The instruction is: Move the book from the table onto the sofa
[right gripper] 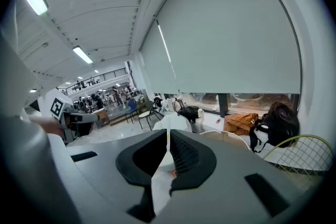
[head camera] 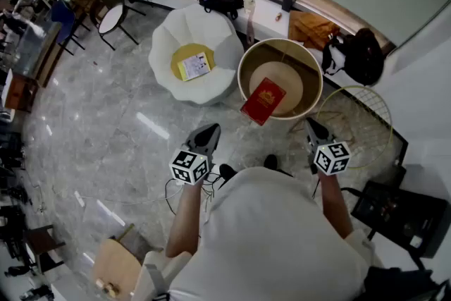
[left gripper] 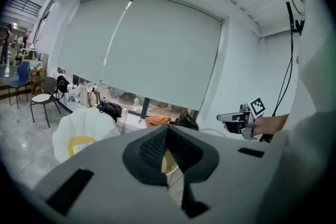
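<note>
Item: red book (head camera: pixel 263 101), likely stiff, light and slick-covered. It lies on the round table (head camera: pixel 311 68), one corner overhanging the near rim; I'd pinch there. Sofa (head camera: pixel 211 28) adjacent. Left gripper (head camera: pixel 212 128) and right gripper (head camera: pixel 309 123): both closed, empty.

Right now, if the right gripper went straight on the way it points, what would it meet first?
Probably the near rim of the round table; the right gripper, shut, points slightly down at it. The red book lies just left of that line; depth is unclear.
</note>
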